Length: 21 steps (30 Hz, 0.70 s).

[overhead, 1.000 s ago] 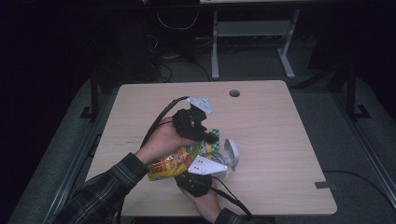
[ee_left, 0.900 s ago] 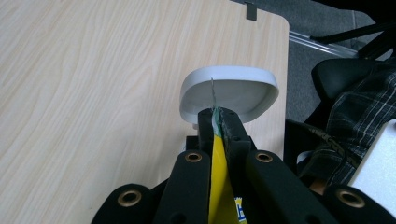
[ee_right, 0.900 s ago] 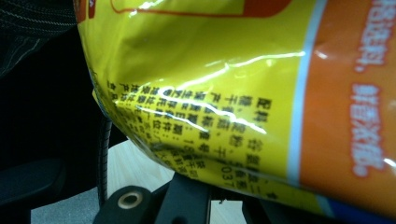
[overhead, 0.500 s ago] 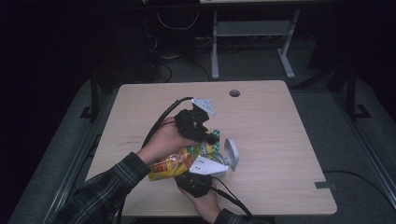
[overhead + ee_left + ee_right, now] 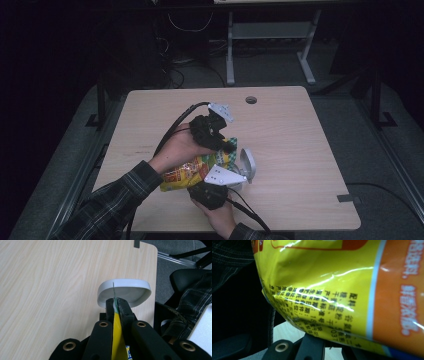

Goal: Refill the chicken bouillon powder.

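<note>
Yellow snack bag (image 5: 192, 170) held just above the wooden table (image 5: 300, 150), near its six o'clock edge. Left gripper (image 5: 116, 305) has its jaws pinched tight on the bag's top edge. Right gripper (image 5: 212, 192), at six o'clock of the bag, seems clamped on it too, its jaws hidden behind the foil. White bowl (image 5: 247, 164) sits at three o'clock, just beside the bag.

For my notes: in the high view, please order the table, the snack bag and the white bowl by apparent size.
1. table, by far the largest
2. snack bag, partly covered by a hand
3. white bowl, tilted and partly hidden, so it is smallest only as seen
</note>
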Each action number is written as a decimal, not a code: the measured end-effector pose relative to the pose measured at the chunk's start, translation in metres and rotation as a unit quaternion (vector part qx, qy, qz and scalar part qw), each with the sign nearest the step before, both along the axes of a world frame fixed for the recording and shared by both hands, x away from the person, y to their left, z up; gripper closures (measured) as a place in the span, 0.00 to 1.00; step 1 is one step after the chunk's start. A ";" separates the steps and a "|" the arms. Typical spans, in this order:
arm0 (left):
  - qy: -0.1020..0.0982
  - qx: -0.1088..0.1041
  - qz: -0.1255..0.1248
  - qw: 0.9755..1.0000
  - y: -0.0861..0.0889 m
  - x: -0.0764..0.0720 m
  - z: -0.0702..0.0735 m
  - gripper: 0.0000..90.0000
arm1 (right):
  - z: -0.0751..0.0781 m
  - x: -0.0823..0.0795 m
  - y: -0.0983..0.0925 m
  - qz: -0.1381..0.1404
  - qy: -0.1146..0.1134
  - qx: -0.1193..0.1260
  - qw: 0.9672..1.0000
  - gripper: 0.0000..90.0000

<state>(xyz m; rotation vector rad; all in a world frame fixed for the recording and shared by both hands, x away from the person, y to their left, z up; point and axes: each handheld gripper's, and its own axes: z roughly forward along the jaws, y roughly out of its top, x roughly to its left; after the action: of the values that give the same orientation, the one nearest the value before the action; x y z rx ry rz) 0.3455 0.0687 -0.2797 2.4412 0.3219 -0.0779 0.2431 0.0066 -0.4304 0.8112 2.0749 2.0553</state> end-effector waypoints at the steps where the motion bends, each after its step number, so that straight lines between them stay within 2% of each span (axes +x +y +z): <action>1: 0.000 0.001 0.000 1.000 0.000 0.000 0.000 0.99 | 0.000 0.000 0.000 0.000 0.001 0.001 1.000 1.00; 12: -0.004 0.013 -0.005 1.000 -0.003 0.003 0.006 0.99 | 0.005 0.003 0.001 -0.003 0.002 0.013 1.000 1.00; 21: -0.009 0.004 -0.007 1.000 -0.002 0.002 0.007 0.99 | 0.006 0.004 0.000 -0.005 -0.001 0.007 1.000 1.00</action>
<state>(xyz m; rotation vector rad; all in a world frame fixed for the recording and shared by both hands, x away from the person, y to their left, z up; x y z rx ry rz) 0.3477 0.0671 -0.2725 2.4504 0.2987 -0.0618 0.2469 0.0067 -0.4246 0.8187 2.0545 2.0670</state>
